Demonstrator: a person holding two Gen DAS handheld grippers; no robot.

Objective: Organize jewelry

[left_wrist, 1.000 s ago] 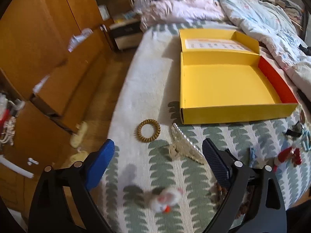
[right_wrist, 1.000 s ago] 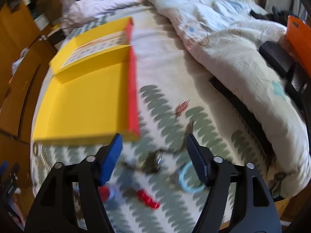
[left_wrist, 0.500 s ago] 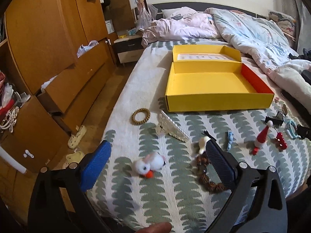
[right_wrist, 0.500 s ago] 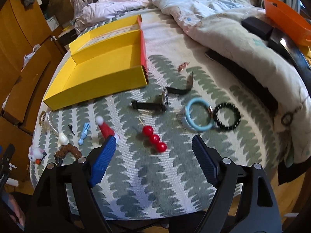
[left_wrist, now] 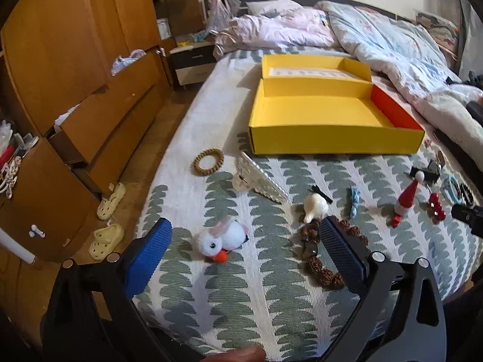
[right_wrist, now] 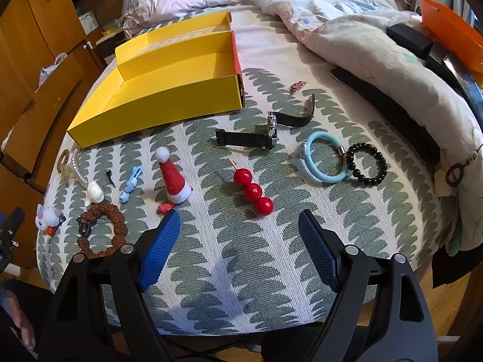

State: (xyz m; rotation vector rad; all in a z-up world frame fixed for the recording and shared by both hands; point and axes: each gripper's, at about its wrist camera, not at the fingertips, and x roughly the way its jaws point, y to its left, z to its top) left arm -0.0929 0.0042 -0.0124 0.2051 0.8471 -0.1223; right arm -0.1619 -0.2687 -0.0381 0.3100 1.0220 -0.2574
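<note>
Since a second ago both views have pulled back from the bed: the yellow box (left_wrist: 332,120), which then filled much of the left wrist picture, now sits smaller in the upper middle, and more trinkets have come into the lower half. The blur of the earlier right wrist picture is gone. The left gripper (left_wrist: 244,253) stands with its fingers wide, nothing between the pads, the white plush bunny (left_wrist: 223,238) lying on the cover in the gap; its right finger hides part of the brown bead bracelet (left_wrist: 320,268). The right gripper (right_wrist: 238,247) is also spread wide and empty, a little wider than before, hovering just below the red ball clip (right_wrist: 253,191). In that view the Santa hat clip (right_wrist: 173,178), black watch (right_wrist: 259,135), light blue ring (right_wrist: 324,160) and black bead bracelet (right_wrist: 366,164) lie scattered across the middle, all outside the box, which shows nothing lying inside it. At the far right of the left view the small items are crowded and cut by the frame edge, hard to tell apart. Everything rests on a white bed cover (right_wrist: 241,271) with green leaf rows; rumpled quilts (right_wrist: 347,30) lie at upper right and a wooden wardrobe (left_wrist: 60,60) stands at left.
</note>
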